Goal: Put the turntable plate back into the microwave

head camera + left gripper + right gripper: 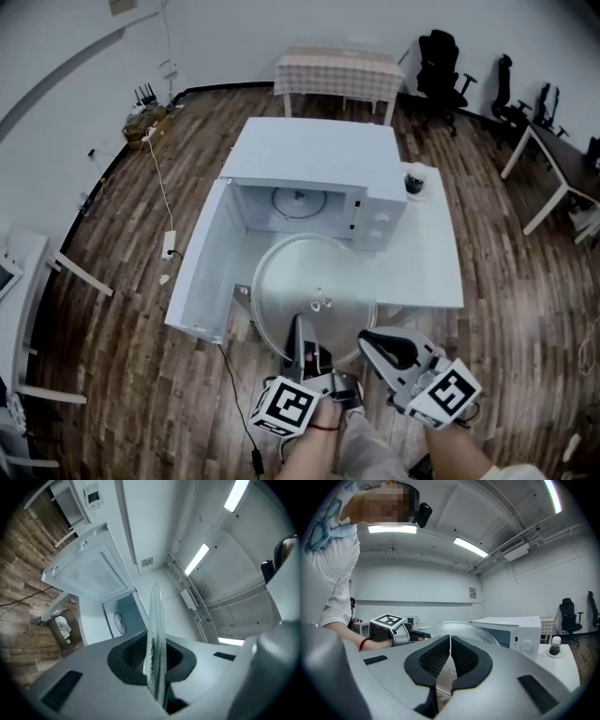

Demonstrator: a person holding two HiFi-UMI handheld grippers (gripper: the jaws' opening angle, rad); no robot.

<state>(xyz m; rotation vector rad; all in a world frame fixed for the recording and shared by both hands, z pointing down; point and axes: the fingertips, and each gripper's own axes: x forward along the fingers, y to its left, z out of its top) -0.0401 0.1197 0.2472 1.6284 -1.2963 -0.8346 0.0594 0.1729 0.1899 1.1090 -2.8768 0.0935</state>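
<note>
A clear glass turntable plate [314, 295] hangs in front of the open white microwave [319, 169]. My left gripper [302, 328] is shut on the plate's near rim. In the left gripper view the plate [154, 639] runs edge-on between the black pads of the left gripper [152, 660], and the microwave cavity [119, 620] lies beyond. My right gripper [370, 339] is just right of the plate's near edge. In its own view the right gripper [450, 653] is shut with nothing between the pads; the plate [459, 630] and the microwave [511, 627] show past it.
The microwave door [202, 262] swings out to the left. Inside the cavity sits a roller ring [298, 201]. A small dark jar [414, 181] stands on the white table [427, 253] right of the microwave. A cloth-covered table [337, 70] and office chairs [441, 61] stand farther back.
</note>
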